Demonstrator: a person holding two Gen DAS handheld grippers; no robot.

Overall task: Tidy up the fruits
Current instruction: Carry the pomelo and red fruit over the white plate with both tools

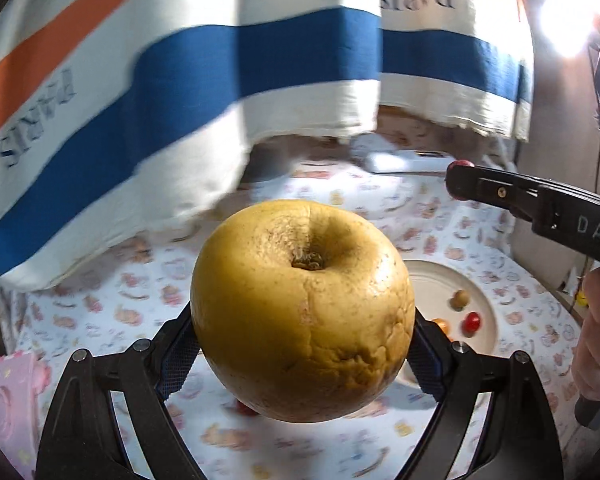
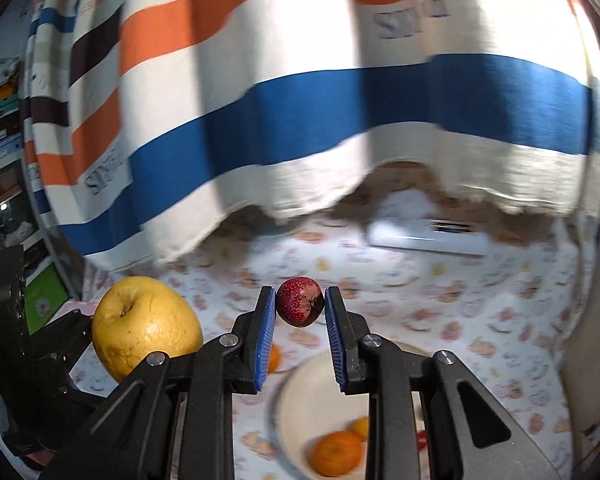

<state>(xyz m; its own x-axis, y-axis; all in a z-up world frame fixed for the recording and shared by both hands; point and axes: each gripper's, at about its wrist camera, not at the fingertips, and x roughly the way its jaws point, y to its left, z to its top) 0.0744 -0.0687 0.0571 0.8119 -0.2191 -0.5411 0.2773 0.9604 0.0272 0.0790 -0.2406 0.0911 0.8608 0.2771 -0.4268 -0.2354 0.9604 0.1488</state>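
Yellow, wrinkled and heavy, the big fruit (image 1: 302, 304) sits between my left tongs (image 1: 304, 344), spread wide around it, above the patterned bench (image 1: 100, 312). It could roll out if I tilt. My right tongs (image 2: 300, 308), nearly closed, pinch a small red fruit (image 2: 300, 301) by its sides above the plate (image 2: 300, 400); squeezing could bruise it.

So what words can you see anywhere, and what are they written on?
"PARIS": printed upside down on the striped cloth hanging behind the table, at least twice.
"DAS": on the side of the right tongs; it runs off the picture edge.
Boxes on the shelves at far left: labels too small and blurred to read.
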